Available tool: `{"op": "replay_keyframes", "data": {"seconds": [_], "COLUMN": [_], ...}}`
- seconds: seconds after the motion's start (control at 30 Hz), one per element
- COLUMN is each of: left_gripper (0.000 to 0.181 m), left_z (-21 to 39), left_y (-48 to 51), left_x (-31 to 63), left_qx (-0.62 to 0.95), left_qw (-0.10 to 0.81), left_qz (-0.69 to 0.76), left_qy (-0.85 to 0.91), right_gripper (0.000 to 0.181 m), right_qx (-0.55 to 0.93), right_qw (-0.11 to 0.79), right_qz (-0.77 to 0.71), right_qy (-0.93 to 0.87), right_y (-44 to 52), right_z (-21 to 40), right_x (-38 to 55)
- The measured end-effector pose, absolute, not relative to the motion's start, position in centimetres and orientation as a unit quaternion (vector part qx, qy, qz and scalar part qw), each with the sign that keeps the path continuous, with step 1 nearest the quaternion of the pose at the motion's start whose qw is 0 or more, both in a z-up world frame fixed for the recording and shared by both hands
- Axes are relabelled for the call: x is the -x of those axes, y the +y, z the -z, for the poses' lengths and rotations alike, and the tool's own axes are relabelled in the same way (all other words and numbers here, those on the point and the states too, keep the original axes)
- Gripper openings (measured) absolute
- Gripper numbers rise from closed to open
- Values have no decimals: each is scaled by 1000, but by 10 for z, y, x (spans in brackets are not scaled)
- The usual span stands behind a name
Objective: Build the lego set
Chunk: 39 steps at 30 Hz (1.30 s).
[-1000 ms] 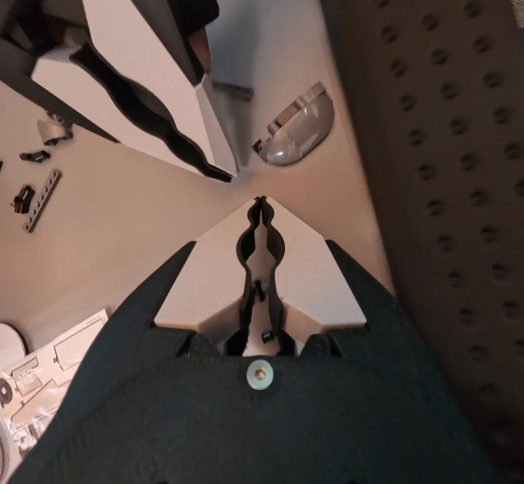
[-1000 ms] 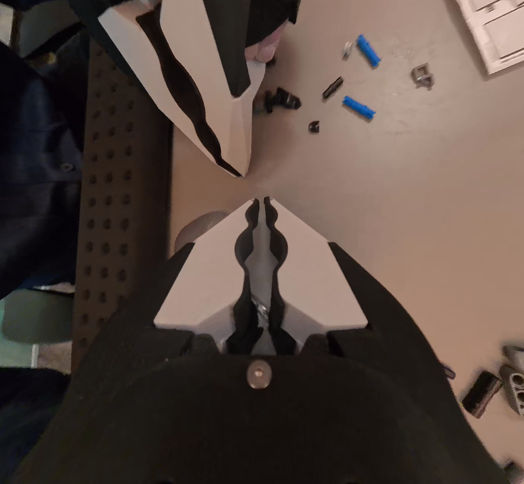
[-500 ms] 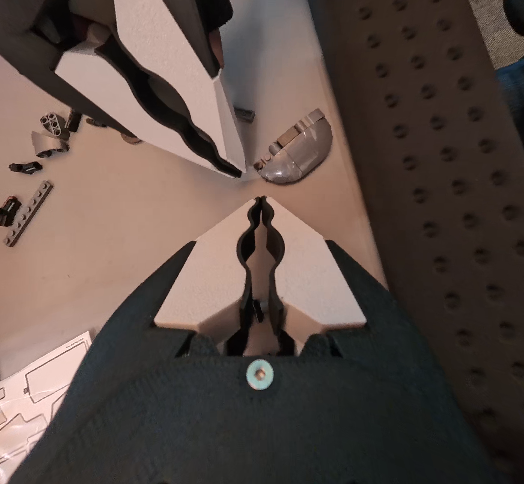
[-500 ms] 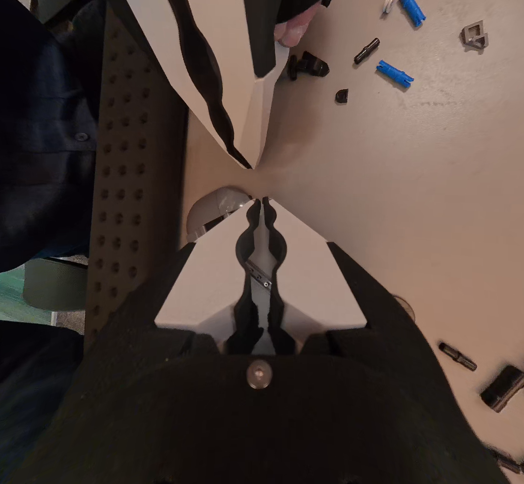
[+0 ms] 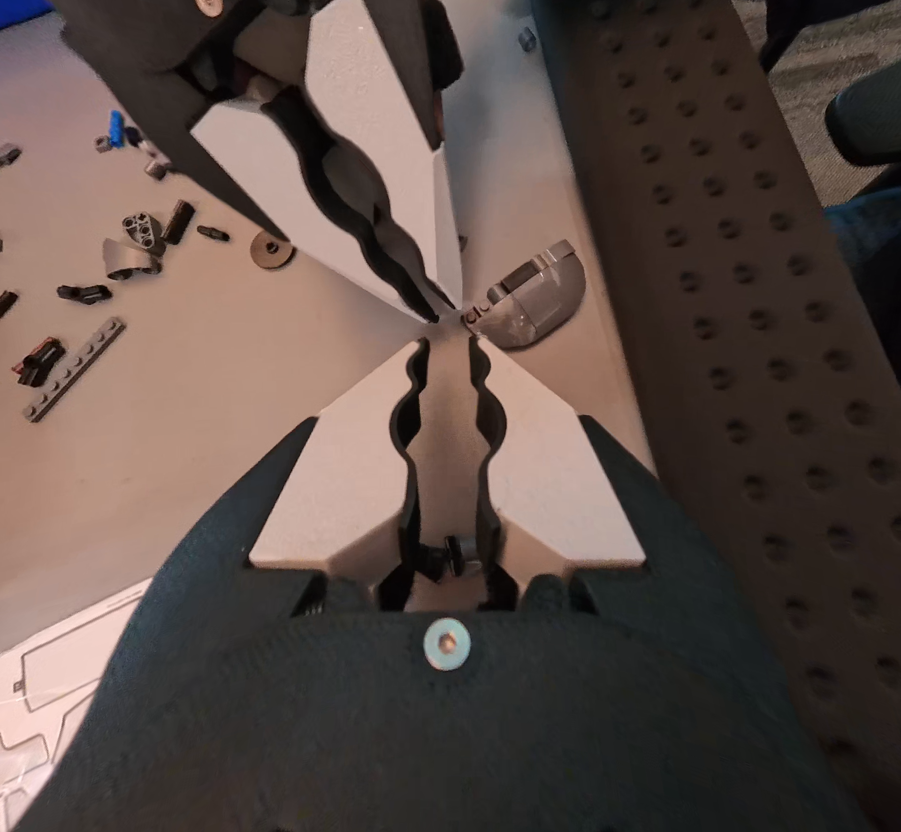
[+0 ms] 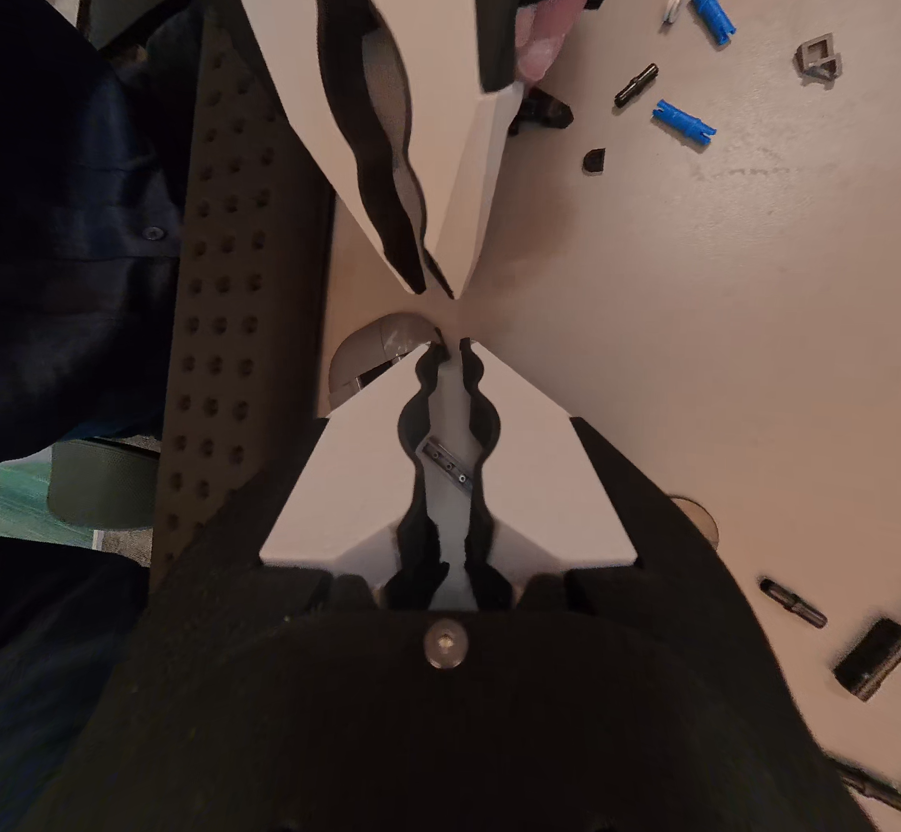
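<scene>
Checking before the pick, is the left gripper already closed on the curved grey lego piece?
No, the left gripper has its fingertips apart with bare table between them, and the curved grey lego piece lies just beyond, ungripped.

1. a smooth beige bench top (image 5: 161, 457) fills most of both views, matte, with faint scuffs and smudges in the right wrist view (image 6: 731, 272).
2. along one edge of the bench runs a dark brown perforated panel (image 5: 760, 370) with regular rows of round holes, seen also in the right wrist view (image 6: 219, 272).
3. beyond the panel lies mottled grey carpet floor (image 5: 829, 43).
4. a dark green rounded chair part (image 5: 868, 126) sits over the carpet; a similar olive-green rounded shape (image 6: 102, 484) shows past the panel in the right wrist view.
5. the light is warm and dim, casting soft shadows on the bench.
</scene>
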<state>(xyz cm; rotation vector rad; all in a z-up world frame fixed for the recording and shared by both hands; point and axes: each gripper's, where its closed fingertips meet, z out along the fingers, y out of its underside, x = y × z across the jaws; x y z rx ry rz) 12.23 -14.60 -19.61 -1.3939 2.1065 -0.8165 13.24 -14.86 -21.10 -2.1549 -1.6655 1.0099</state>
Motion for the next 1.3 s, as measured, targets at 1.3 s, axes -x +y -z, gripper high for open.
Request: {"op": "replay_keyframes", "data": {"seconds": [1.3], "left_gripper": [9], "left_z": [186], "left_y": [-59], "left_x": [-93], "left_qx": [648], "left_qw": [287], "left_qz": [237], "left_qy": [664], "right_gripper": [50], "right_qx": [730], "right_qw": [155], "right_qz": [-275], "right_qy": [-607], "right_y": [-140], "right_z": [221], "right_x": [-126]}}
